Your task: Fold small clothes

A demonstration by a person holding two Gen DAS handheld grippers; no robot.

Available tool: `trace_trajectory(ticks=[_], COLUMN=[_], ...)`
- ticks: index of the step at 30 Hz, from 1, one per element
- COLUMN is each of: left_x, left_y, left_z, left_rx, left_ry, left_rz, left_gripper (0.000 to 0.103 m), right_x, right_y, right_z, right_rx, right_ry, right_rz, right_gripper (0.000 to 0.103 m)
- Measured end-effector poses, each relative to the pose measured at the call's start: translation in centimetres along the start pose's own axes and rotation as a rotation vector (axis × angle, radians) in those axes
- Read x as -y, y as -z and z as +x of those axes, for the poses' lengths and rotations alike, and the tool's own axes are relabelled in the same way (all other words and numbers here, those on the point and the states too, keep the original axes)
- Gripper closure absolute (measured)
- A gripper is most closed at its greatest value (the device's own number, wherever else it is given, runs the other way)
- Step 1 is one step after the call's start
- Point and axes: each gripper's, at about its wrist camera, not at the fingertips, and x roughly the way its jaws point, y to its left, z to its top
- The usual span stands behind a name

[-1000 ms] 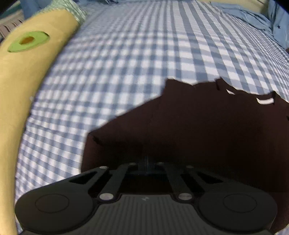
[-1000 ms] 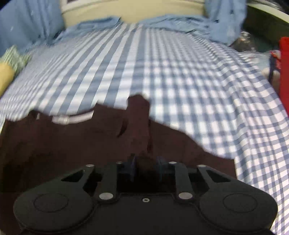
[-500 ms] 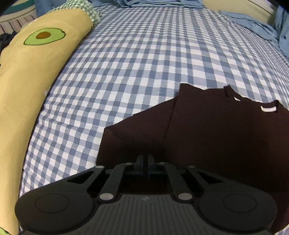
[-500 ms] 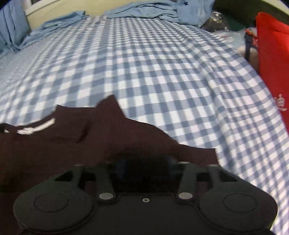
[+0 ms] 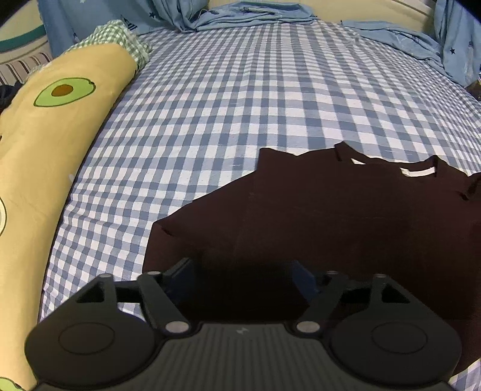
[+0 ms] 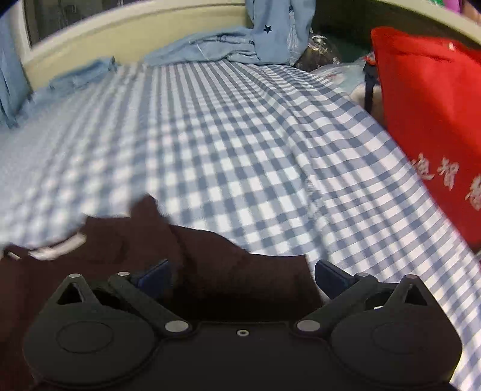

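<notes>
A dark maroon T-shirt [image 5: 330,210] lies flat on the blue-and-white checked bed sheet [image 5: 225,105], its white neck label at the far side. My left gripper [image 5: 243,270] hovers just above the shirt's near left part, its jaws opening with only loose cloth below them. In the right wrist view the same shirt [image 6: 225,264] fills the lower left. My right gripper [image 6: 242,270] stands over the shirt's right sleeve area, jaws opening wide, the pads clear of the fabric.
A long yellow avocado-print pillow [image 5: 45,135] runs along the left edge of the bed. Crumpled light blue cloth [image 5: 255,15] lies at the far end. A red bag [image 6: 430,120] stands beside the bed on the right.
Both grippers went from shut on the shirt fabric to open, letting the cloth drop flat. Both pulled back and up a little, so more of the bed shows.
</notes>
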Motion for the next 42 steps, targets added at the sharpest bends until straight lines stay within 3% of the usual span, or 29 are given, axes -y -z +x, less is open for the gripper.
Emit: trace_trajectory(ticks=[9,14,19,23,34,42], left_x=[2.4,4.5,6.4,7.9,10.2,9.8], left_y=[2.0,4.1,6.7,9.0,15.5,19.5], left_z=[-2.7,-5.1,-7.5,-9.3,-13.8,-15.6], left_rx=[-0.02,-0.015,-0.016,-0.016,-0.015,-0.068], left_ry=[0.029,0.019,0.026,0.02,-0.025,-0.08], left_rz=[-0.04,-0.053,-0.055,-0.058,-0.098,-0.128], left_gripper=[0.01,0.002,0.002,0.002,0.001,0.001], right_x=[-0.2,-0.5,-0.9,-0.7,1.3,1.6], right_y=[-0.5,1.0,3.2,5.1,9.1,11.5], right_z=[-7.8,-13.1,-17.3,-20.1,-24.5,-25.3], right_rx=[-0.086,-0.079,-0.067,-0.05,-0.022,-0.053], right_ry=[-0.102,-0.105,-0.078,-0.121,-0.184,-0.227], right_rz=[0.084,0.019,-0.069,-0.134,-0.246,-0.314], right_gripper=[0.001,0.001,0.001,0.001,0.001,0.001])
